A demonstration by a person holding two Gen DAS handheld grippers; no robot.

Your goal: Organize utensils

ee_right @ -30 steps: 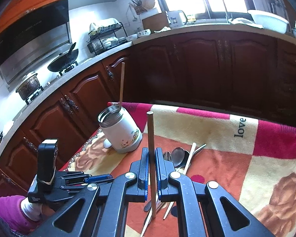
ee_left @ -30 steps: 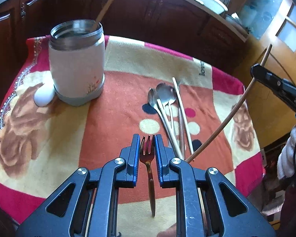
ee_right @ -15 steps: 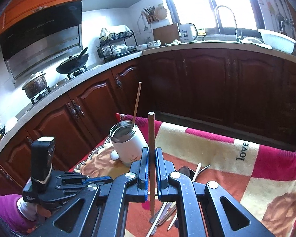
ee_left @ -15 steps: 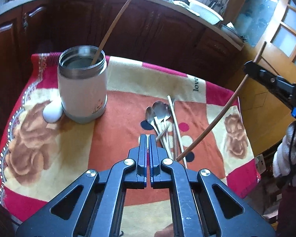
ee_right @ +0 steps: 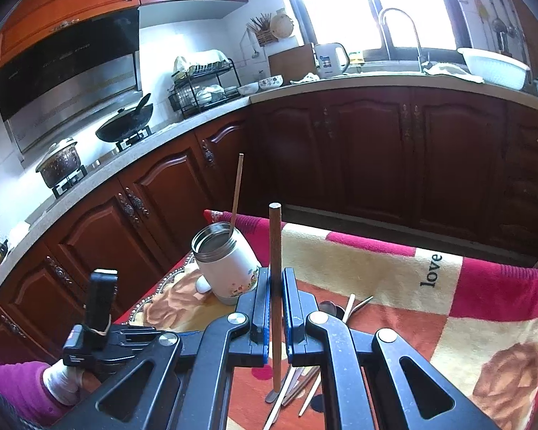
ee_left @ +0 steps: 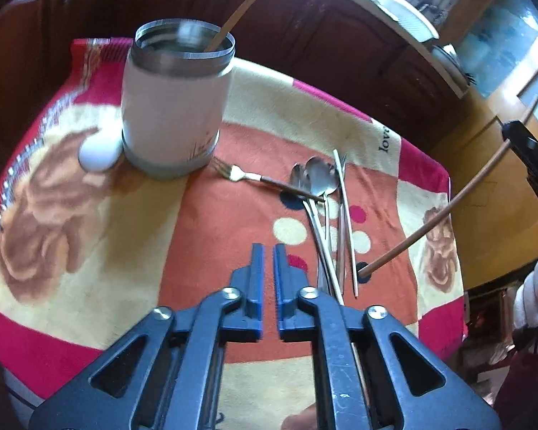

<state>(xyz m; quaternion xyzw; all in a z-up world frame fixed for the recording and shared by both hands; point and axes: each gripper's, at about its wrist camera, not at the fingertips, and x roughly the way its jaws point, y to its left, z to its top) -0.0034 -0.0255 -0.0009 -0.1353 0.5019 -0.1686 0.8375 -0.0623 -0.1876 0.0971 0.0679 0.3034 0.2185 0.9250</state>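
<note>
Egg point(ee_left: 99, 153) at nine o'clock nestles against the white container point(ee_left: 175, 107), whose steel mouth faces up so utensils drop in upright; one wooden chopstick point(ee_left: 244, 1) leans inside. Fork point(ee_left: 254, 177) lies on the blanket point(ee_left: 89, 222) just beside the container's base, handle crossing the spoons point(ee_left: 317, 179) and pale chopsticks point(ee_left: 346, 215) clustered toward three o'clock. Left gripper point(ee_left: 266, 279) hovers at six o'clock, fingers slightly parted and empty. Right gripper point(ee_right: 276, 308) pinches a dark chopstick point(ee_right: 275, 286) mid-shaft, upright, probably for lowering into the container.
</note>
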